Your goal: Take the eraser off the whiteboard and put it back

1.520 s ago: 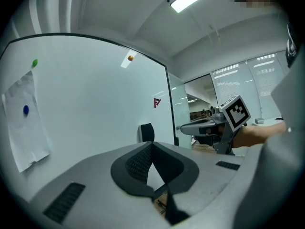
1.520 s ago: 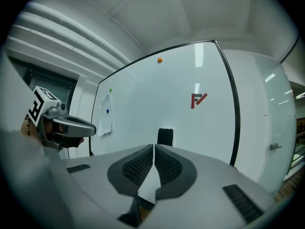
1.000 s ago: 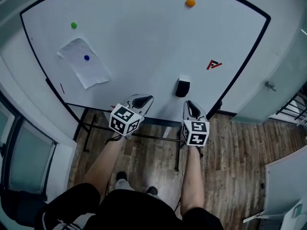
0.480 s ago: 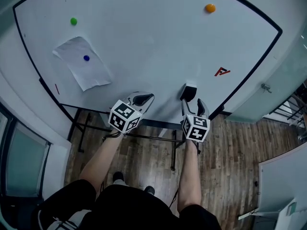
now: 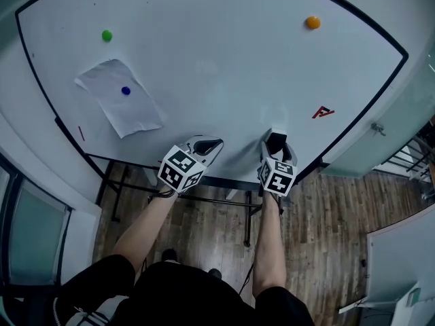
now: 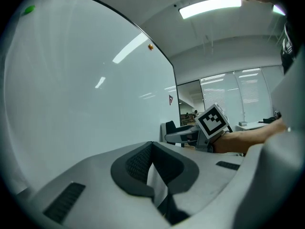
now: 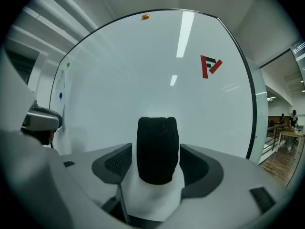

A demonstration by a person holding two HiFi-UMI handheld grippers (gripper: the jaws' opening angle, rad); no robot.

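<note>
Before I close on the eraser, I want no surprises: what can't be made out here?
- Head view: the right gripper, whose jaws have just been opening with the eraser between them, covers the eraser's lower part.
- Right gripper view: the eraser itself hides where it meets the whiteboard.
- Head view: the red mark is too small to read.

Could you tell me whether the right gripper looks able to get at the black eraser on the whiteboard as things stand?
Probably yes: the right gripper has just been opening its jaws, which stand either side of the eraser on the whiteboard, with nothing in the way.
</note>
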